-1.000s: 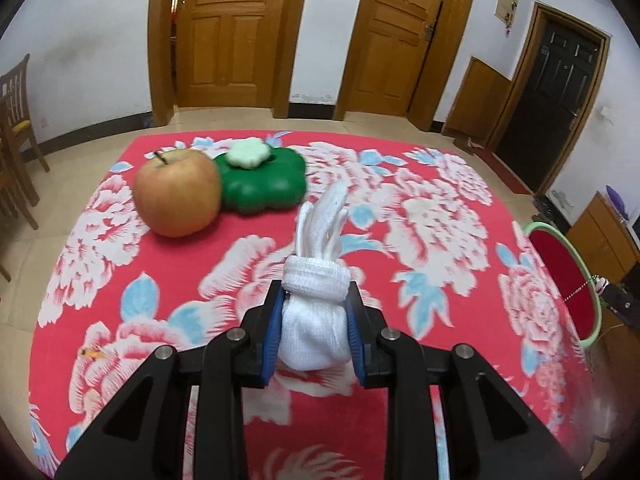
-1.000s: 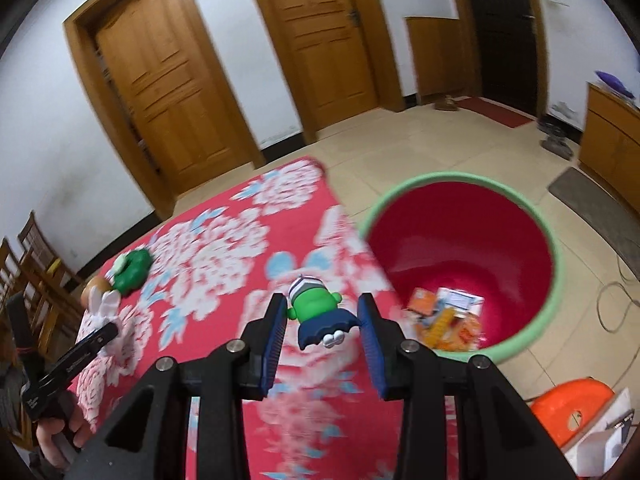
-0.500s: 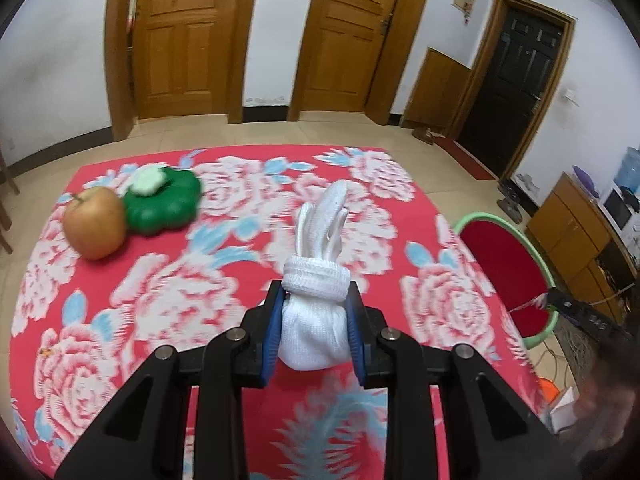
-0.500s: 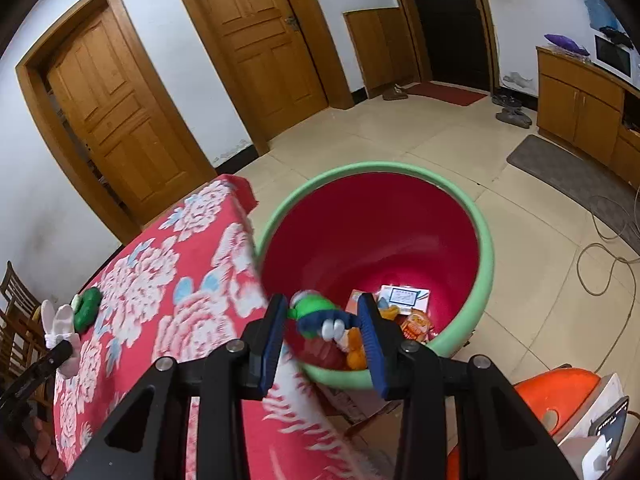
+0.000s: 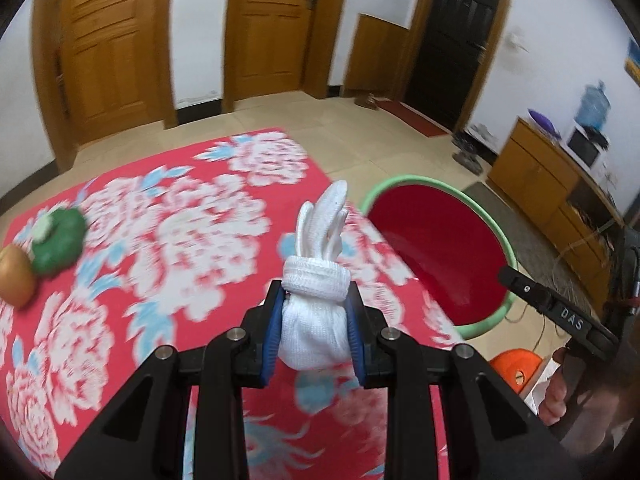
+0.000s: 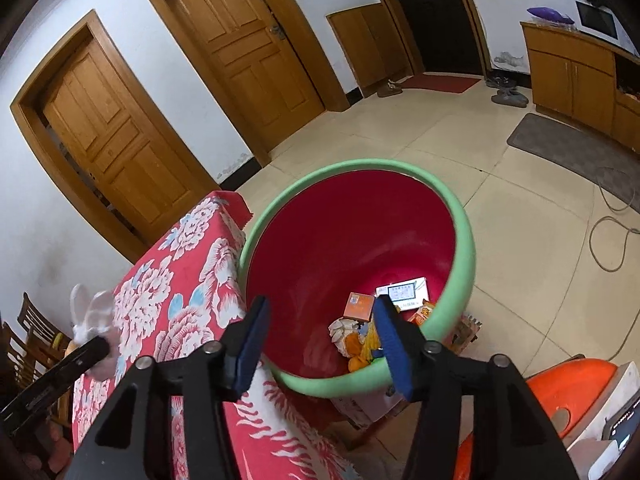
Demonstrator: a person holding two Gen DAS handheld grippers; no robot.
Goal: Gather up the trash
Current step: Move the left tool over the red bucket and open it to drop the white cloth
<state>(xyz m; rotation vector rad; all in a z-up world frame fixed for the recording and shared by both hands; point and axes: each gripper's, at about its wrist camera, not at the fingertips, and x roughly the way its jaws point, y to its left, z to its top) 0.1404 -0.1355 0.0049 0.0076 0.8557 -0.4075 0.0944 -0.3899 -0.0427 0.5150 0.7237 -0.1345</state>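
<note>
A white knitted glove (image 5: 316, 276), bunched with its fingers pointing up, sits between the blue pads of my left gripper (image 5: 314, 304), which is shut on it above the right part of the red floral table (image 5: 180, 240). The bin (image 5: 412, 180), red inside with a green rim, stands on the floor just right of the table. My right gripper (image 6: 320, 308) hangs over the bin (image 6: 464, 240) with its jaws opening and nothing between them. Boxes and packets (image 6: 360, 306) lie at the bin's bottom. The glove (image 6: 90, 312) also shows at the left of the right wrist view.
An apple (image 5: 14, 280) and a green clover-shaped object (image 5: 60, 244) rest at the table's far left. An orange object (image 6: 568, 384) lies on the floor beside the bin. A wooden cabinet (image 5: 548, 184) lines the right wall. Chairs (image 6: 32, 328) stand behind the table.
My right gripper moved over the bin, its jaws widened and the green toy figure left them. My left gripper carried the glove across the table towards the bin side.
</note>
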